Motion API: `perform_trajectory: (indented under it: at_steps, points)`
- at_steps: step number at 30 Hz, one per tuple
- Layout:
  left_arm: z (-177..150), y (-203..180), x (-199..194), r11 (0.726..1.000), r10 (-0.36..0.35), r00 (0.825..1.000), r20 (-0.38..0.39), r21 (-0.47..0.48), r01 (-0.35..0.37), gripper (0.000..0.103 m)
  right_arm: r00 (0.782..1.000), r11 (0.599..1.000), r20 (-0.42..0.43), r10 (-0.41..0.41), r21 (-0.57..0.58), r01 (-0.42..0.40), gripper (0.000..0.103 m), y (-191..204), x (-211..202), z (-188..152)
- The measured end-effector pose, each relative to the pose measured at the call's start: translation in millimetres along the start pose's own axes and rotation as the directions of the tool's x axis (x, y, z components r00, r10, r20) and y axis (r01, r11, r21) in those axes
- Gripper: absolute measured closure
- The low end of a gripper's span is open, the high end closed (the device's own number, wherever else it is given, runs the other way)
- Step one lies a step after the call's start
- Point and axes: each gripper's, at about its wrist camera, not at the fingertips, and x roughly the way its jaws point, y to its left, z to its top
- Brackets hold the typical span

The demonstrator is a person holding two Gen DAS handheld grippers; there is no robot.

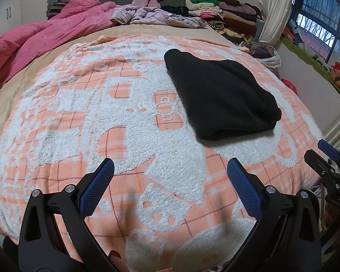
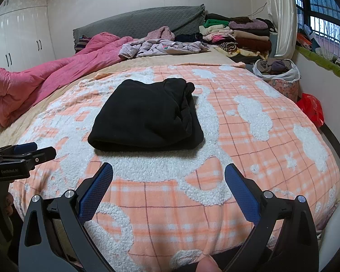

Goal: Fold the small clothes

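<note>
Both tools hang spread wide and empty over the near edge of the bed: the left tool point(image 1: 170, 181) at six o'clock in its own view, the right tool point(image 2: 168, 179) likewise in its own. The black garment point(image 2: 145, 120) lies in a folded bundle on the peach-and-white blanket point(image 2: 249, 140), at about one o'clock from the left tool and twelve o'clock from the right tool, well apart from both. It looks close to done, though its right edge shows loose bunched layers. That is the risk: a pinch at that side may catch only the top layer and pull the fold open. The fleecy blanket could also snag in the tool and lift with the cloth. A pile of loose clothes point(image 2: 165, 46) waits at twelve o'clock near the headboard.
</note>
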Motion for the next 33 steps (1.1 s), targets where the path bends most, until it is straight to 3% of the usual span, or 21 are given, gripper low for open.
perform_trajectory:
  at_steps: [24, 33]
  points:
    - [-3.3, -0.5, -1.0, 1.000, 0.011, 1.000, -0.012, 0.001, -0.011, 0.010, 1.000, 1.000, -0.002, -0.008, 0.004, 0.008, 0.005, -4.9, -0.3, -2.7]
    - [-4.5, -1.8, -0.7, 0.998, -0.052, 0.998, -0.034, 0.034, 0.054, 0.010, 0.999, 0.999, -0.008, -0.038, 0.037, 0.039, 0.005, -18.5, -2.0, -5.0]
